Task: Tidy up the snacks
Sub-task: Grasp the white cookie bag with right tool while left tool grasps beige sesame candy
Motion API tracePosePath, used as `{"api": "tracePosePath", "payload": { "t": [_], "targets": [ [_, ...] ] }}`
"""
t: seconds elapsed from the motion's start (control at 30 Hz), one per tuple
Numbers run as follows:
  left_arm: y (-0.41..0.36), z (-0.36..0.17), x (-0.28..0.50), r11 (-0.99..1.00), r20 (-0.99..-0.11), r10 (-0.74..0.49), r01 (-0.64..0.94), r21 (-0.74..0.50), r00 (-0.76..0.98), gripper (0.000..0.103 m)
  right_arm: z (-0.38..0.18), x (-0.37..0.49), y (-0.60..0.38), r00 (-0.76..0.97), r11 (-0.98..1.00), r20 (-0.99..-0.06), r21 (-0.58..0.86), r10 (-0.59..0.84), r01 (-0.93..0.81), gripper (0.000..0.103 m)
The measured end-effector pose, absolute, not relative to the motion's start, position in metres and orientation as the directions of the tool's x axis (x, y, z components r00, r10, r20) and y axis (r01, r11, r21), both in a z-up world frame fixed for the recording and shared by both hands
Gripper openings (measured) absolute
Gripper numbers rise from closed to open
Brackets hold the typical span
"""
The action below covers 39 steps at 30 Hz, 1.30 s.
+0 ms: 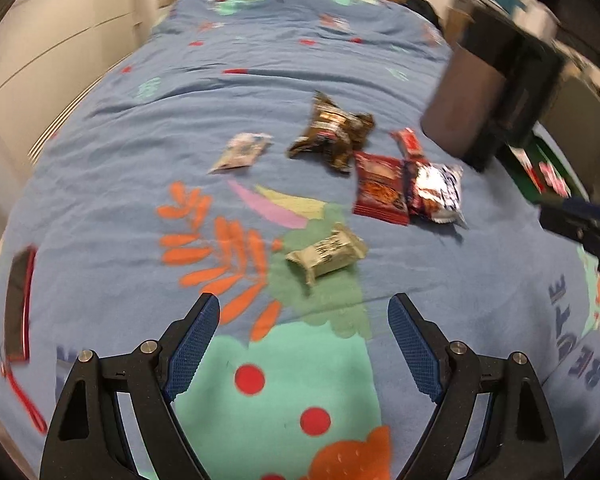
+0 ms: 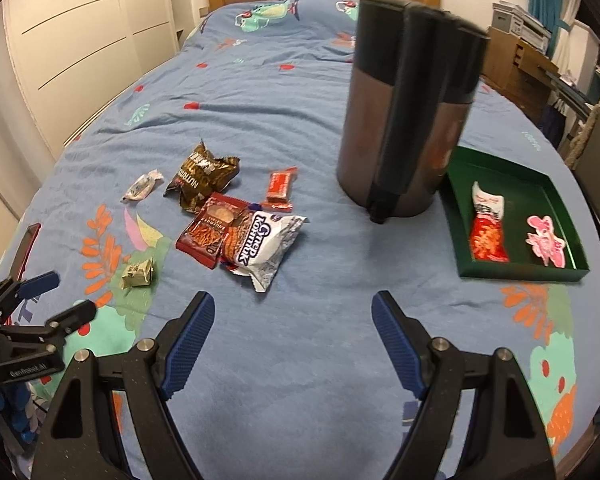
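Both grippers hang over the blue bed cover (image 2: 300,92), nothing between the fingers. Left gripper (image 1: 304,312) is wide open, w/ the small beige packet (image 1: 327,257) just ahead of it. Right gripper (image 2: 293,307) is also wide open, near the white bag (image 2: 266,246). The red bag (image 2: 209,227) touches the white one; brown bag (image 2: 202,174) is behind. The green tray (image 2: 540,274) at right holds 2 packets, beside a dark jug (image 2: 404,120).
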<state>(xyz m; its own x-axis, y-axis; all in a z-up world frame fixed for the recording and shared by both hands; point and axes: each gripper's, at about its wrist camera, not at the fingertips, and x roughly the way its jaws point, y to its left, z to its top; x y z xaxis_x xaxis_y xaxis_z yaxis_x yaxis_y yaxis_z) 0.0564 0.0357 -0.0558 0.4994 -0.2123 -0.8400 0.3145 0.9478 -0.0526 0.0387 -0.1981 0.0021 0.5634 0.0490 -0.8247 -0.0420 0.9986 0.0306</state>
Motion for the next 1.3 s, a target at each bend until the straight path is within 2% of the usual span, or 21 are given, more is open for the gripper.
{"api": "tracePosePath", "payload": {
  "t": [0.27, 0.37, 0.83, 1.3],
  "targets": [
    [0.015, -0.070, 0.093, 0.870, -0.872, -0.211, 0.492, 0.038, 0.442, 0.080, -0.023, 0.070, -0.190, 0.522, 0.996, -0.849, 0.060, 0.086, -0.066, 0.103],
    [0.007, -0.083, 0.101, 0.842, -0.889, -0.205, 0.537, 0.053, 0.410, 0.072, -0.033, 0.086, -0.187, 0.505, 0.995, -0.857, 0.080, 0.100, -0.061, 0.103],
    [-0.006, -0.110, 0.119, 0.789, -0.918, -0.199, 0.611, 0.058, 0.344, 0.064, -0.076, 0.139, -0.186, 0.420, 0.985, -0.892, 0.170, 0.167, -0.032, 0.103],
    [-0.006, -0.114, 0.126, 0.820, -0.916, -0.245, 0.572, -0.021, 0.318, 0.033, -0.096, 0.161, -0.183, 0.384, 0.970, -0.894, 0.240, 0.230, -0.022, 0.103]
  ]
}}
